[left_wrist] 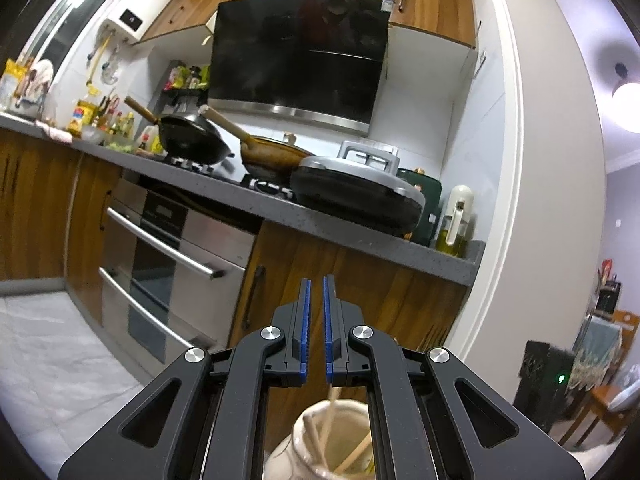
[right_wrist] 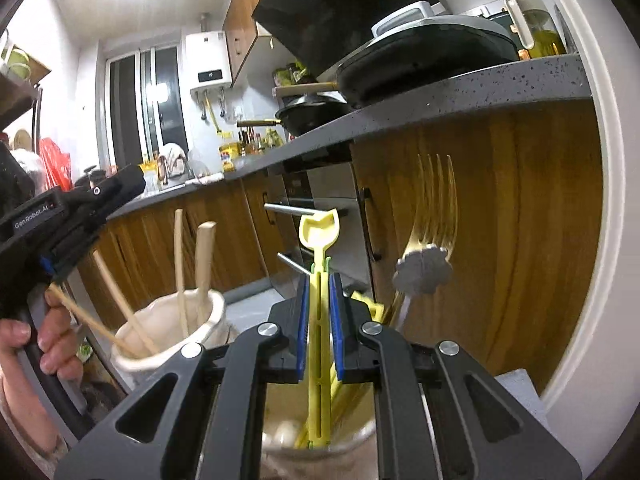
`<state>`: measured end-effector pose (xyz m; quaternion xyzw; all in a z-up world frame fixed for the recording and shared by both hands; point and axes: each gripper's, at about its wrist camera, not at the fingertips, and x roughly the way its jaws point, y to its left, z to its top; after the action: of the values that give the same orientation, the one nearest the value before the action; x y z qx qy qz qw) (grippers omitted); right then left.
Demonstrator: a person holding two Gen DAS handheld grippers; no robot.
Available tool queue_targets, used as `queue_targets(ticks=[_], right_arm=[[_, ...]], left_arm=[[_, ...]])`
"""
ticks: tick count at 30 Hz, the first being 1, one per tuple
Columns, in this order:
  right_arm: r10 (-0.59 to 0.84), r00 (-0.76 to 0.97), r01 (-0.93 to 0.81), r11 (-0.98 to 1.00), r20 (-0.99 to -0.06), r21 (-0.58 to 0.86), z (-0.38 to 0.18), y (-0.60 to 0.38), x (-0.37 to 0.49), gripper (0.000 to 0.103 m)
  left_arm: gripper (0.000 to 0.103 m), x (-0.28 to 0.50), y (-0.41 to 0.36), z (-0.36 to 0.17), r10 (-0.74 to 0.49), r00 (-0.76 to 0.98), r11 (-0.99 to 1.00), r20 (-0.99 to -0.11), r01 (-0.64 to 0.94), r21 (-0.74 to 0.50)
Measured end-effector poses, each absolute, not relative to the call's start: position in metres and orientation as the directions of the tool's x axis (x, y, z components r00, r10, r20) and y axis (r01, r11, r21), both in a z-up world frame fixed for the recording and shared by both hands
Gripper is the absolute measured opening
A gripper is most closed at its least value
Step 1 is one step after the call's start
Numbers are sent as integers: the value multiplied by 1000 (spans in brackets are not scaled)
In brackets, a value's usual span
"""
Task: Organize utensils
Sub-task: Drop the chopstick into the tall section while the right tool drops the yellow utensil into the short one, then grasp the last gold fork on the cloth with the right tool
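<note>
My right gripper (right_wrist: 319,280) is shut on a yellow plastic shovel-shaped utensil (right_wrist: 320,232), its lower end inside a clear jar (right_wrist: 280,444) that also holds a translucent yellow fork (right_wrist: 434,204) and a silver flower-topped utensil (right_wrist: 422,270). To the left stands a cream ceramic holder (right_wrist: 168,332) with wooden chopsticks (right_wrist: 180,264) in it. My left gripper (right_wrist: 50,266) appears at the left edge of the right wrist view, shut on one chopstick. In the left wrist view my left gripper (left_wrist: 317,284) has its blue pads close together above the same holder (left_wrist: 320,440).
A grey countertop (left_wrist: 360,236) carries a black wok (left_wrist: 192,140), a brown pan (left_wrist: 272,156), a grey electric griddle (left_wrist: 356,192) and an oil bottle (left_wrist: 454,224). Below are wooden cabinets (left_wrist: 340,280) and a steel oven (left_wrist: 168,264). A tiled floor (left_wrist: 48,352) lies at left.
</note>
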<state>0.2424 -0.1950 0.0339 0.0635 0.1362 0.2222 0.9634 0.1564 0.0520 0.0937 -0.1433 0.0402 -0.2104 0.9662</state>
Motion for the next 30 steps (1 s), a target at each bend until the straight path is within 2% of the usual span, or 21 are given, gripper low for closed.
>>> queue_targets(ticks=[3,5,6,7,8,11,12,13,16,17,22,25,30], right_arm=[[450,852,-422,893,-267,159,33,-192,235,10],[443,851,-419,896,-281,146,33,-191,231,14],[440,853,-416,898,-280,143,33,-193,227,22],[442,854,-417,897,-275,147,33,-194,224,35],[447,855,-419,894,-264,157,35,-199,218,41],[435,865,-403,899,-248,172,38,-210,204,43],[435,866,-400,899,-247,179,39,-214,201,45],[432,867,-394,899,-249,191,39,-219,197,53],[436,864,-386,894,-253,226,37,-232,186,69],[436,863,-384,894,-255,231,37,-235,184,72],[454,852,-391,882,-259,262,33,-250,160,91],[463,843,-395,878,-272,269,29,-254,148,97],[449,832,-380,889,-327,255,17,-254,138,97]], left_arm=[[10,148,57,95,-401,916,881,-27,376,-288],[14,141,59,96,-382,923,891,-40,356,-283],[17,136,60,96,-368,929,898,-47,341,-278],[18,132,61,97,-361,931,901,-49,335,-275],[22,128,62,97,-353,934,905,-51,327,-272],[34,110,61,97,-327,943,918,-67,300,-260],[38,102,59,96,-320,945,921,-71,293,-256],[41,95,58,96,-309,948,926,-77,282,-249],[60,75,52,92,-294,951,935,-97,264,-237],[71,68,49,90,-286,953,938,-101,257,-235],[90,37,34,83,-260,958,950,-124,231,-209],[94,24,26,78,-224,963,962,-149,194,-193],[97,9,12,58,-146,966,980,-214,112,-164]])
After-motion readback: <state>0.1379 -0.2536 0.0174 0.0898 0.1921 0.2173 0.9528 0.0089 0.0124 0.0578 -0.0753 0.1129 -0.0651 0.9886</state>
